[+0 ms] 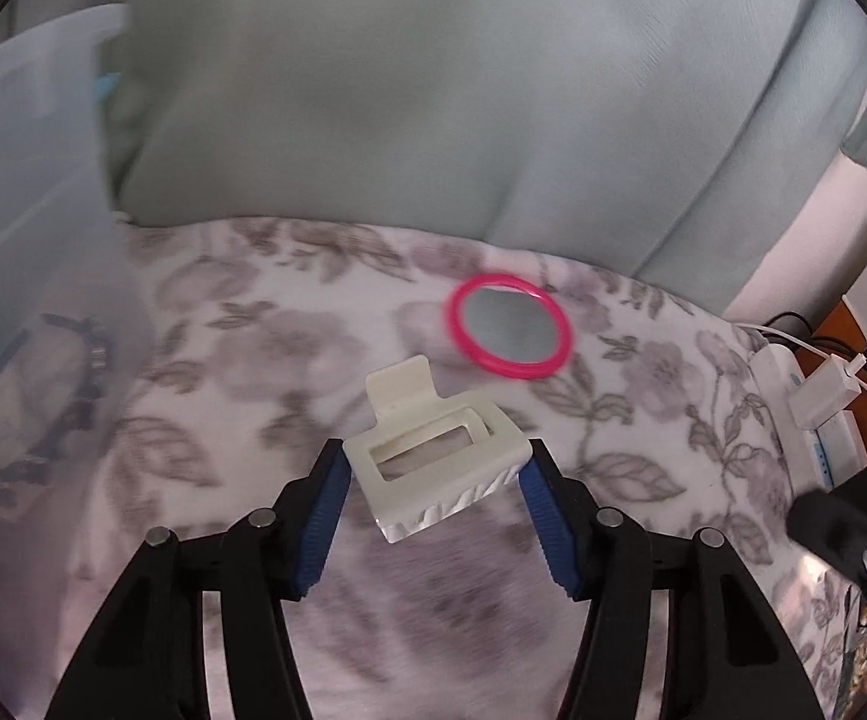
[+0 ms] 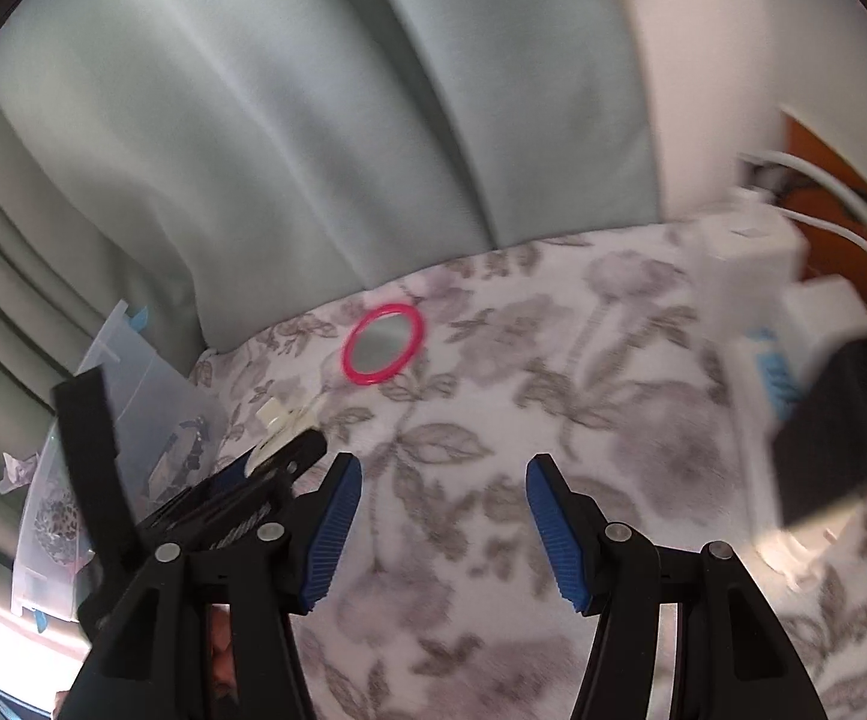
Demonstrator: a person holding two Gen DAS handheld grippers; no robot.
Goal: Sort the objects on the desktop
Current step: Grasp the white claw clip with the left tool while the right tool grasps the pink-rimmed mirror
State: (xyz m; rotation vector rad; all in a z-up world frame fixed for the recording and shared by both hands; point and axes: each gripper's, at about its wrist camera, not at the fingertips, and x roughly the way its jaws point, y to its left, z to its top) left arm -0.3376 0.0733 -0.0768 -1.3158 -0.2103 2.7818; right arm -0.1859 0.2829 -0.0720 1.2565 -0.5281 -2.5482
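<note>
Blurring hides most contents of the clear bin (image 1: 25,240) at left.

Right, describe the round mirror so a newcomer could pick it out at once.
Start at the floral grey-and-white cloth covering the surface, and look toward its far edge, where the pale green curtain hangs. Lying flat there is the small round mirror, beyond the cream plastic holder. It alone has a bright pink rim.
</note>
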